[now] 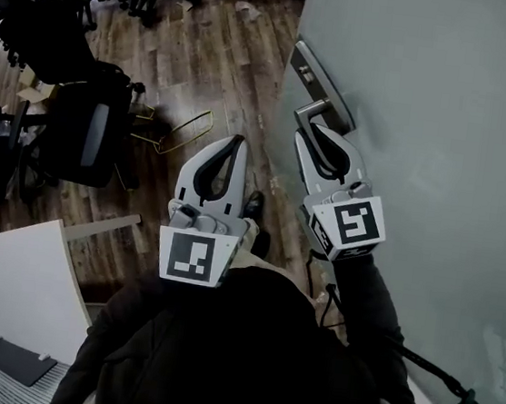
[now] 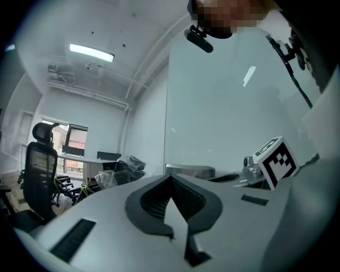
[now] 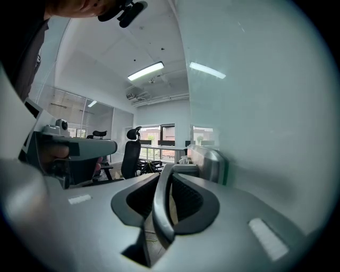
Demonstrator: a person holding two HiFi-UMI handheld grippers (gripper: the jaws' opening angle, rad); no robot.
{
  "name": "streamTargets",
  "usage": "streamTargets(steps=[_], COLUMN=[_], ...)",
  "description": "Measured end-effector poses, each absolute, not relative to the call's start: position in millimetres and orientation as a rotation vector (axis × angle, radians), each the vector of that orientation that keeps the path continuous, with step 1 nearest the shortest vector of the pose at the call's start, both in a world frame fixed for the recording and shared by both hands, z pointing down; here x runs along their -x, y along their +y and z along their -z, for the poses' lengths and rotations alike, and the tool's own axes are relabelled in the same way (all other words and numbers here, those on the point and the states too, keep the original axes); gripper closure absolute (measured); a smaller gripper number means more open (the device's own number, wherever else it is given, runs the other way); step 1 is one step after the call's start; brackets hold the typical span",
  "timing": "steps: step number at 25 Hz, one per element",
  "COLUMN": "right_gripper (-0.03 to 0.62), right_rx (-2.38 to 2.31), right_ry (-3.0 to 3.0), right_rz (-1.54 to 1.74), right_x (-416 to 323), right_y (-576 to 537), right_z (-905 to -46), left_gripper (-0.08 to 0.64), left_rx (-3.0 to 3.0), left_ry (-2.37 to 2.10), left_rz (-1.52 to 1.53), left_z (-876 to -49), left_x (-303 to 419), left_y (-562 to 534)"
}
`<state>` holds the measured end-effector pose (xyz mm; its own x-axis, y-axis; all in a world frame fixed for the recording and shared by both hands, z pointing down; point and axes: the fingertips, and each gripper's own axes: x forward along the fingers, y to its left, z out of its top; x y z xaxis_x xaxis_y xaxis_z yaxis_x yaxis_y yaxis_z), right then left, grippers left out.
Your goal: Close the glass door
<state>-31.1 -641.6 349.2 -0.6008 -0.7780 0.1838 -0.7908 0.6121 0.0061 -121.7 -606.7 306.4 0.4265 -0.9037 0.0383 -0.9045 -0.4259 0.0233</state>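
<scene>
At the door's edge, the right gripper (image 1: 326,146) is clamped on the handle (image 1: 312,110) of the glass door (image 1: 428,117), which stands to the person's right. The left gripper (image 1: 225,152) hangs closed and empty above the floor (image 1: 215,64). A skewed pull could slide the smooth lever out of the jaws.

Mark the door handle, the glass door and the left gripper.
door handle (image 1: 321,79): head view, on its metal plate.
glass door (image 1: 447,111): head view, on the bare pane.
left gripper (image 1: 236,140): head view, at its closed fingertips.
</scene>
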Motion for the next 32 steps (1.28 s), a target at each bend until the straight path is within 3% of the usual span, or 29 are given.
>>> streamTargets(steps=[19,32], right_gripper=[0.523,0.523], right_rx=[-1.105,-0.987], right_ry=[-2.758,-2.779], right_rz=[-0.09,-0.14], right_x=[152.9,156.8], right_y=[-527.3,-519.5], right_z=[-356.2,-354.2], left_gripper=[0.563,0.563], left_rx=[-2.409,-2.341], left_ry=[-1.938,-2.025], left_rz=[-0.028,-0.001], left_z=[-323.9,-306.3], left_x=[237.3,244.0], left_y=[-461.6,-439.2])
